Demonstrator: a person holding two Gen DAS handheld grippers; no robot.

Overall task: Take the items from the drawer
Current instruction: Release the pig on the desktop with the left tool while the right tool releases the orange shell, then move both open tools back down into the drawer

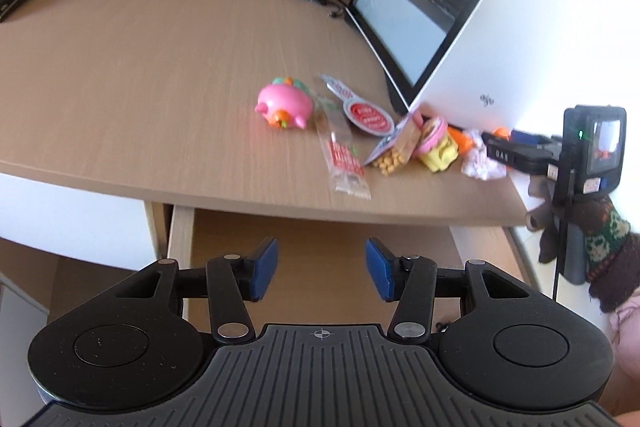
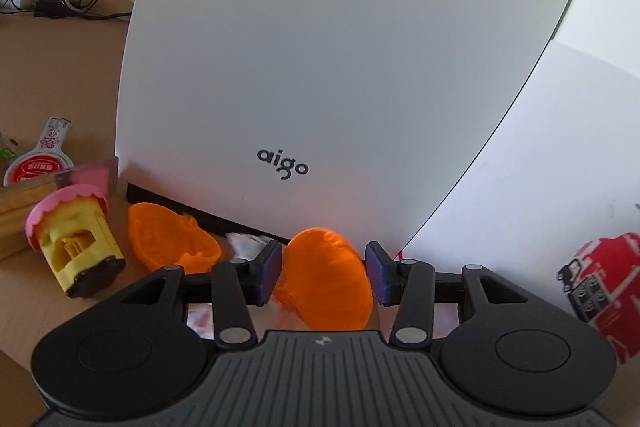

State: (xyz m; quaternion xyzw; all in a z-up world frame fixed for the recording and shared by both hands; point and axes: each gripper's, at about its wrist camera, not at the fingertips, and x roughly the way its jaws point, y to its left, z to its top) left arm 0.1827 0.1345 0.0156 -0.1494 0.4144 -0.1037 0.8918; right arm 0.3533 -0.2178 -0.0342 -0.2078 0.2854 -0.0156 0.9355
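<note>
Wood-grain bench [image 1: 160, 67] fills the left wrist view, snacks and a pink pig toy [image 1: 285, 107] already laid out beside the white computer case [image 1: 500, 67]. Below, the drawer [image 1: 320, 239] stands pulled out, and the left gripper [image 1: 321, 269] hovers over it, parted about halfway, empty, seemingly ready for another pick. In the right wrist view, the right gripper [image 2: 324, 273] brackets an orange toy piece [image 2: 326, 279] low over the bench by the case; its pads look barely clear, probably letting go.

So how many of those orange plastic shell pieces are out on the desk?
2: one orange plastic shell piece between the right tool pads, another left of it beside the yellow toy. Others may be hidden.
</note>
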